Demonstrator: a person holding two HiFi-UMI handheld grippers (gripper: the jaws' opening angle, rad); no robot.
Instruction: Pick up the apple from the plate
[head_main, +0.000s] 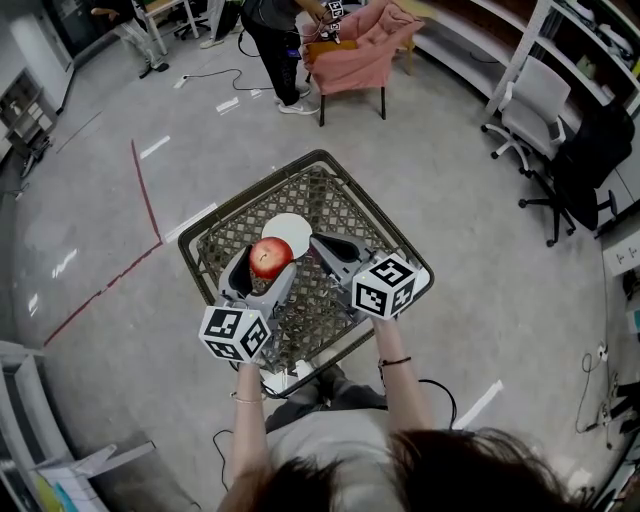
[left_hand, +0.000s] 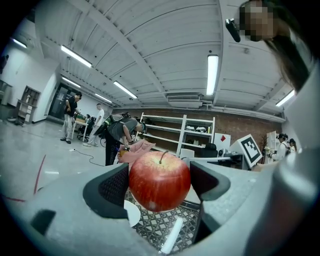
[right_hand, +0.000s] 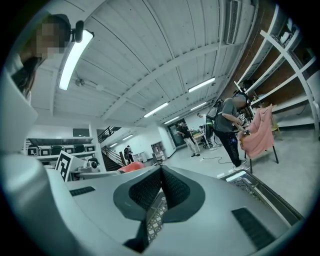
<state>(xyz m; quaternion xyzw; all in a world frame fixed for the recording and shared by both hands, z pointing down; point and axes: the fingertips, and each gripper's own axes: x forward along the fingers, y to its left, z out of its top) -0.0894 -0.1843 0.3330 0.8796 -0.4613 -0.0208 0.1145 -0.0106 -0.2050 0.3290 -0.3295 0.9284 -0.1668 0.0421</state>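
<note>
A red apple (head_main: 269, 256) (left_hand: 160, 181) is clamped between the dark pads of my left gripper (head_main: 262, 268) (left_hand: 160, 182), lifted above the mesh table top (head_main: 238, 235). The white plate (head_main: 291, 232) lies on the mesh just beyond the apple; a slice of the plate (left_hand: 131, 212) shows below the left pad. My right gripper (head_main: 328, 252) (right_hand: 159, 190) hovers to the right of the plate, its two pads pressed together with nothing between them. Both grippers tilt upward, so their views take in mostly ceiling.
The small square table has a dark rim (head_main: 190, 262) and stands on a grey floor with red tape lines (head_main: 145, 190). A chair draped in pink cloth (head_main: 365, 50) and a standing person (head_main: 275, 45) are beyond it. Office chairs (head_main: 530, 100) and shelving are at right.
</note>
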